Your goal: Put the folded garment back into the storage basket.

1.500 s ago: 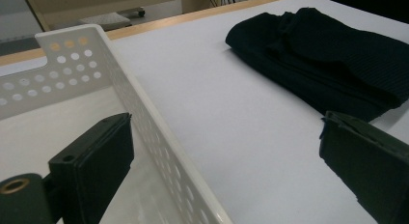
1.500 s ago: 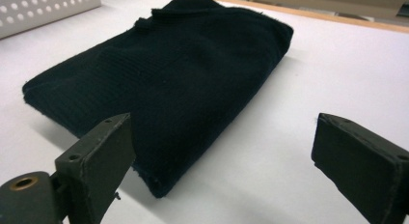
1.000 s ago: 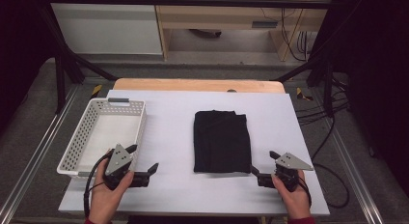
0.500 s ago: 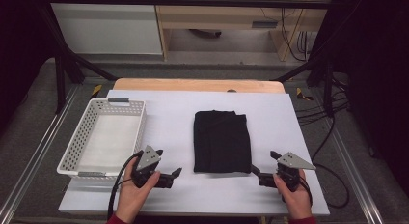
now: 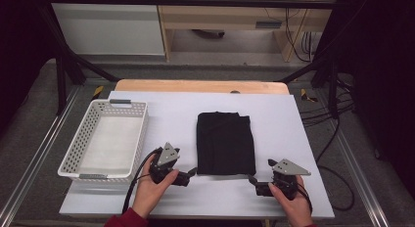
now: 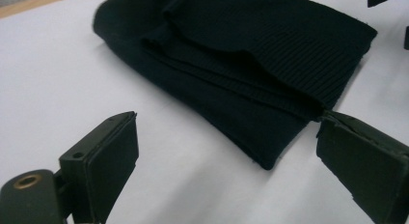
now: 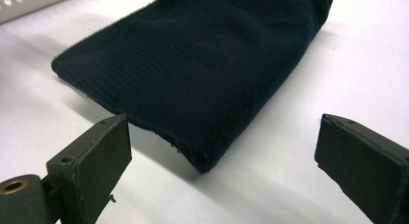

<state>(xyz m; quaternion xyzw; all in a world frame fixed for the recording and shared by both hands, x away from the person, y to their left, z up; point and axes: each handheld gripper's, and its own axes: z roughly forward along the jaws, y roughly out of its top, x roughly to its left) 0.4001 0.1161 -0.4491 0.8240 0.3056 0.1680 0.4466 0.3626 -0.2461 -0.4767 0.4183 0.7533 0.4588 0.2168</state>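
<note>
Left gripper (image 5: 192, 172): jaws spread wide, nothing between them but bare white bench (image 5: 293, 139). In the left gripper view the near corner of the folded black knit garment (image 6: 251, 74) lies ahead of the gap; the right-hand jaw sits just beside the garment's ribbed edge, contact cannot be told. Held in the person's left hand (image 5: 151, 190) near the bench's front edge, just off the garment's near-left corner, jaws pointing toward it.

Right gripper (image 5: 252, 179): jaws also wide apart, holding nothing. In the right gripper view the garment's near corner (image 7: 202, 74) lies ahead, roughly centred between the two jaws, short of them and apart from both. Held in the right hand (image 5: 293, 205) at the bench's front, just off the garment's near-right corner.

Garment: one, folded into a flat rectangle, lying mid-bench, long side running away from the person. Ribbed knit and stacked fold layers show in the left gripper view.

Count:
- grippers: two, one per hand
- garment: one
- white perforated plastic basket (image 5: 80, 148): one, on the left part of the bench, well apart from the garment, nothing inside it
- grey three-cornered plates: two, one atop each gripper

A black cable (image 5: 134, 180) trails from the left gripper back toward the person. A red sleeve (image 5: 125, 220) shows at the left wrist.
</note>
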